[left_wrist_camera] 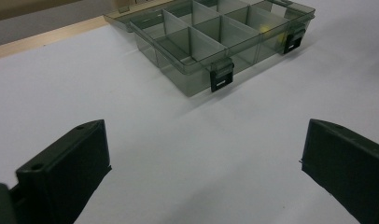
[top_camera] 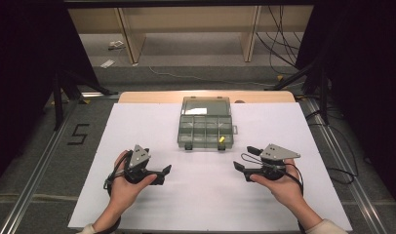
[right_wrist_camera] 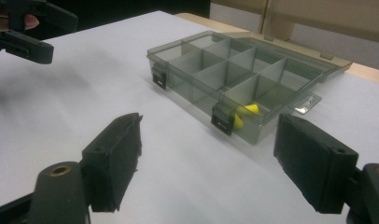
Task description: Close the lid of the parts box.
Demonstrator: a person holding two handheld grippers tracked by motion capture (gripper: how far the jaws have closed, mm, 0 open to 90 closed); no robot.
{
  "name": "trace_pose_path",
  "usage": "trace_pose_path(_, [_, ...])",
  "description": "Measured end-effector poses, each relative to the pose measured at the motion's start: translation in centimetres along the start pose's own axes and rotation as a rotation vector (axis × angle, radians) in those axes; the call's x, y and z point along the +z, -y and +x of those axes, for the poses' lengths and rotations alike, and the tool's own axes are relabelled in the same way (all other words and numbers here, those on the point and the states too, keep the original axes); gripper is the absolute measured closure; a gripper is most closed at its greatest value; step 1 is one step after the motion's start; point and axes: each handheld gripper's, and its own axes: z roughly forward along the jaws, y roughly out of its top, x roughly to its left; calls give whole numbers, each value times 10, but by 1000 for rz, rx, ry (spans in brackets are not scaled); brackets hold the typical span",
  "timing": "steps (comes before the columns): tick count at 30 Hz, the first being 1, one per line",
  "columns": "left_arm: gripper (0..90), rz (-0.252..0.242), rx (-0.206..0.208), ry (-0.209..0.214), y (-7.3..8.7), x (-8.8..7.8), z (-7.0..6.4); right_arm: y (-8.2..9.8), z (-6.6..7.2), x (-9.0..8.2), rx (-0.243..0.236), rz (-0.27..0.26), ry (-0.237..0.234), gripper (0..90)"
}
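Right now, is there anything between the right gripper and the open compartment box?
Nothing: bare white sheet lies between the right gripper and the box, as the right gripper view and high view show.

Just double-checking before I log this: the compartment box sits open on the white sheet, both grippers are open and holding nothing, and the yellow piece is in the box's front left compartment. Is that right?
Not quite. The yellow piece lies in the front right compartment of the compartment box, as the high view shows. The rest holds: the box is open on the white sheet, and the left gripper and right gripper are open, holding nothing.
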Motion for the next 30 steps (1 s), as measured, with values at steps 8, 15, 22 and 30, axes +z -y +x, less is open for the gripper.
trace_pose_path(8, [29, -20, -57, -6, -23, 13, 10, 0, 2, -7, -10, -1, 22, 243])
trace_pose_path(15, [83, 12, -120, -55, -76, 59, 40, 4, 3, -14, 2, -9, 26, 243])
trace_pose_path(22, [163, 108, -175, -106, -126, 128, 70, 6, 0, -20, 8, -17, 31, 243])
trace_pose_path(30, [302, 261, -246, -176, -148, 193, 92, 7, -1, -21, 7, -20, 23, 244])
